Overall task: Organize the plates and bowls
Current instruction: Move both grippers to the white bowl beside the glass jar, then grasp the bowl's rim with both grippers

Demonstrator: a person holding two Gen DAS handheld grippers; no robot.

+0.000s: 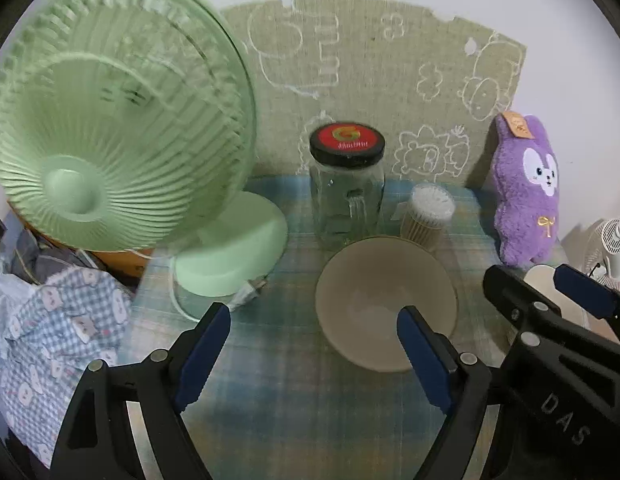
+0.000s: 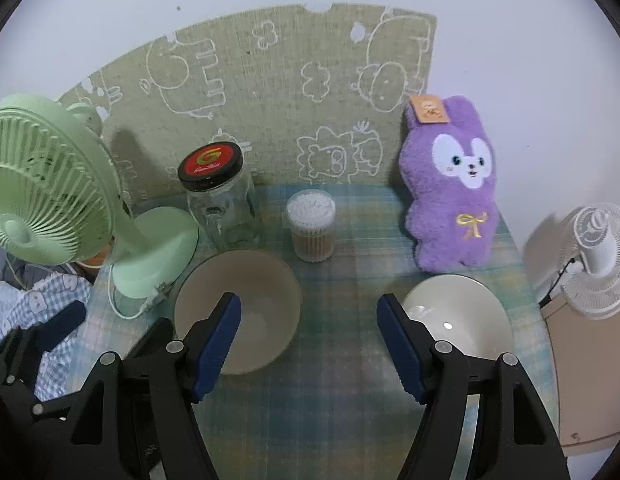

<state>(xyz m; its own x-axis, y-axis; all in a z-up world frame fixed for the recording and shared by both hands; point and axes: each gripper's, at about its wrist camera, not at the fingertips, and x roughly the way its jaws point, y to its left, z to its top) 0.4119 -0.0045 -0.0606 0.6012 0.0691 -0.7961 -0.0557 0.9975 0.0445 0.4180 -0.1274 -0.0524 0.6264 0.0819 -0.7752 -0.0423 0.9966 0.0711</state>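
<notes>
The near stretch of the table (image 2: 310, 400) lies bare between the tan bowl (image 2: 237, 312) and the white plate (image 2: 458, 316), while the green fan (image 2: 49, 200), jar (image 2: 221, 208), cotton-swab tub (image 2: 312, 226) and purple plush (image 2: 454, 188) crowd its far edge.

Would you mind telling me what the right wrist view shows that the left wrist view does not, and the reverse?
Only the right wrist view shows the white bowl whole; in the left view the right gripper hides most of it. Only the left wrist view shows the green fan large and close. Both show the beige bowl, glass jar, cotton swabs, purple plush rabbit and open, empty grippers.
</notes>
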